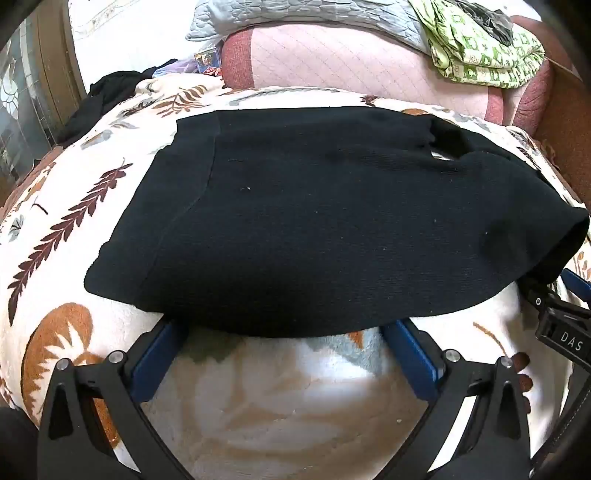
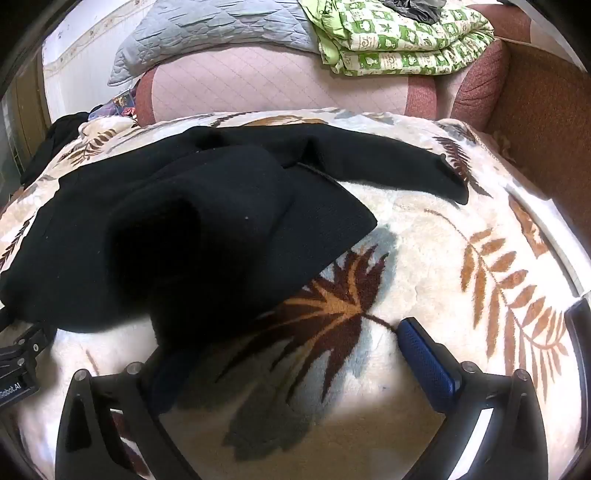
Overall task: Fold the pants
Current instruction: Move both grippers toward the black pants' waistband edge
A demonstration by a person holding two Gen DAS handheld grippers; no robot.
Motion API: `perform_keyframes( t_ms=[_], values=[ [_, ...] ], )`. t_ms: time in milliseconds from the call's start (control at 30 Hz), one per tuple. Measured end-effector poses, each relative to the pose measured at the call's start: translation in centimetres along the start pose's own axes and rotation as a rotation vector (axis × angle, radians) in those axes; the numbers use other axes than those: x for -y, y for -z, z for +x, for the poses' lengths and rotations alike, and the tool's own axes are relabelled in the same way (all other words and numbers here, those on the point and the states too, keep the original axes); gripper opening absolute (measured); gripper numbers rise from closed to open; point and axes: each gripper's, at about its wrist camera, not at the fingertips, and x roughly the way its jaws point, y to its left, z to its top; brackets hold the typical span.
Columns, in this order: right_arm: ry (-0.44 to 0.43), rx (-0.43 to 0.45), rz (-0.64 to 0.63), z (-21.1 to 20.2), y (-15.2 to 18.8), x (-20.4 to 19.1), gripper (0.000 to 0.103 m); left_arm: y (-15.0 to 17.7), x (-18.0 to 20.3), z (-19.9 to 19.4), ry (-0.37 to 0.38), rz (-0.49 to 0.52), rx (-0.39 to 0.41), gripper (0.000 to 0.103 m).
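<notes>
Left wrist view: the pants [image 1: 314, 221] lay as a broad, mostly flat black block on the blanket [image 1: 295, 406], their near edge draped over both blue fingertips of the left gripper [image 1: 284, 332].
Right wrist view: the pants [image 2: 207, 236] looked bunched, with a rounded fold at the near left and a strip reaching right across the blanket [image 2: 424, 258].
Left gripper: fingers spread wide and slack, clamping nothing; tips hidden under the cloth.
Right gripper [image 2: 288, 350]: fingers parted wide; right pad [image 2: 424, 354] bare over the blanket, left finger covered by the pants' edge.
Seen from the left only: the right gripper [image 1: 554, 306] at the pants' right corner, partly under the cloth.
Seen from the right only: the left gripper's body [image 2: 18, 362], cut off at the frame edge.
Behind: a pink cushion [image 1: 351, 70], a grey quilt [image 2: 207, 33], a green bedding stack [image 2: 399, 40].
Hard to make out: dark cloth [image 1: 107, 92] at the far left; whether either gripper touched the pants beneath.
</notes>
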Motion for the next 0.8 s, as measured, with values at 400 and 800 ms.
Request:
perform_keyframes(
  t_ms=[400, 800],
  values=[
    [-0.034, -0.025, -0.029, -0.8, -0.2, 0.2, 0.103, -0.5, -0.5, -1.8, 0.066, -0.009, -0.038, 0.103],
    [-0.128, 0.114, 0.042, -7.3, -1.8, 2.2, 0.103, -2.4, -1.7, -5.9, 0.09, -0.031, 0.062, 0.103]
  ],
)
